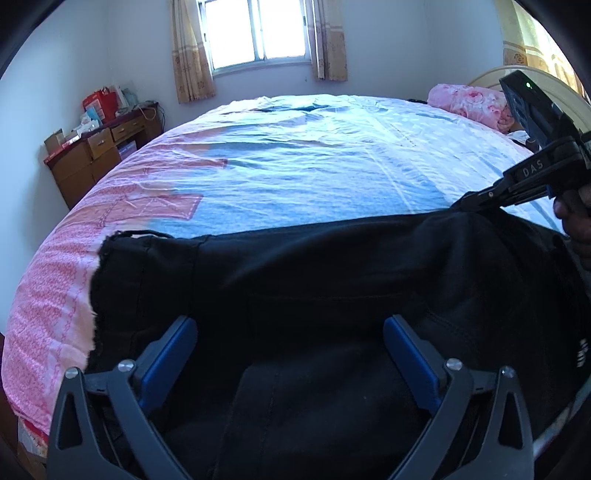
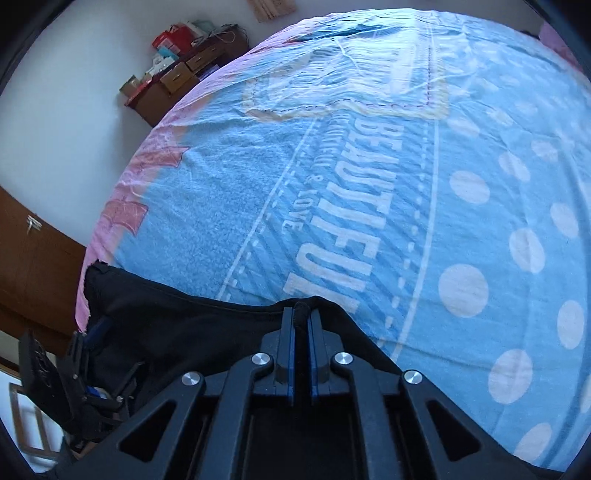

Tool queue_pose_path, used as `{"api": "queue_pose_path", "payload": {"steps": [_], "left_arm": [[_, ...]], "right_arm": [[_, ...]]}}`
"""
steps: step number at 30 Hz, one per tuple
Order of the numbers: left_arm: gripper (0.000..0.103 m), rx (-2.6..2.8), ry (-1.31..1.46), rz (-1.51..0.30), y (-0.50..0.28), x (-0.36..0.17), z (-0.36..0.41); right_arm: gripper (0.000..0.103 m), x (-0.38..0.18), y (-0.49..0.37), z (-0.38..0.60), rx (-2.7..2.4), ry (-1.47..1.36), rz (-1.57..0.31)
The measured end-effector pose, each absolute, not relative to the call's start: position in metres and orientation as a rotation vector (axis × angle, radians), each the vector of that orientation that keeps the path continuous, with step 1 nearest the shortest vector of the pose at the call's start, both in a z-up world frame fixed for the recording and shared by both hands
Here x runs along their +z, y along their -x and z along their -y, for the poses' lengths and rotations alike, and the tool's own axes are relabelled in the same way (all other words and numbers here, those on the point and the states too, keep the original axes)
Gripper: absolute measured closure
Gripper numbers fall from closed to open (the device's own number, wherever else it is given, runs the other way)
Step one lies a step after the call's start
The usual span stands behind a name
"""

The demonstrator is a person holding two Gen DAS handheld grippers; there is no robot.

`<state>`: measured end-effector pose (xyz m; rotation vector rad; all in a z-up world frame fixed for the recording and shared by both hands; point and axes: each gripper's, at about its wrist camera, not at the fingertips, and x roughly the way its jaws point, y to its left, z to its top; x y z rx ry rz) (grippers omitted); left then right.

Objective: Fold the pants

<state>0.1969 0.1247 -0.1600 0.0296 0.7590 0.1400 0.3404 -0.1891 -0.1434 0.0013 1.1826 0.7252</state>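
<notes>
Black pants (image 1: 314, 280) lie across the near edge of the bed, frayed hem end at the left. My left gripper (image 1: 290, 332) is open, its blue pads spread wide just over the pants' middle, holding nothing. My right gripper (image 2: 301, 314) is shut on a pinch of the pants' far edge (image 2: 207, 325); it also shows in the left wrist view (image 1: 476, 201), at the right end of the pants. The left gripper shows at the lower left of the right wrist view (image 2: 92, 332).
The bed (image 1: 295, 158) has a blue and pink printed sheet (image 2: 369, 184). A pink pillow (image 1: 469, 101) lies at the far right. A wooden desk (image 1: 99, 151) with boxes stands by the left wall. A window (image 1: 258, 33) is behind the bed.
</notes>
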Motion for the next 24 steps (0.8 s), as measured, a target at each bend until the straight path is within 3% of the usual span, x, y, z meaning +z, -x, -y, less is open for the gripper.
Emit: {"api": "queue_pose_path", "payload": {"steps": [1,3,4,5,14,20,24], "left_arm": [[0.0,0.14,-0.034,-0.743,-0.191,-0.154,-0.125],[0.0,0.162,-0.069,-0.709,-0.181,-0.144,-0.13],[0.0,0.176,-0.076,-0.703,-0.177,-0.14,-0.134],[0.0,0.193,-0.079,-0.701,-0.173,-0.137,-0.142],[0.0,0.314,-0.045,-0.771,-0.168,-0.149,-0.213],[0.003,0.15,0.176,-0.82,-0.181,-0.169,-0.241],[0.006,0.09,0.24,-0.814,-0.188,-0.176,-0.246]], "right_arm": [[0.09,-0.141,-0.34,0.19,0.732,-0.007,-1.179],[0.065,-0.129,-0.336,0.199,0.705,-0.021,-1.144],[0.046,-0.122,-0.335,0.203,0.701,-0.033,-1.123],[0.043,-0.114,-0.332,0.208,0.701,-0.05,-1.098],[0.043,-0.077,-0.266,0.228,0.714,0.019,-1.011],[0.043,-0.116,-0.205,0.211,0.653,0.283,-0.98],[0.043,-0.145,-0.194,0.202,0.677,0.297,-1.032]]}}
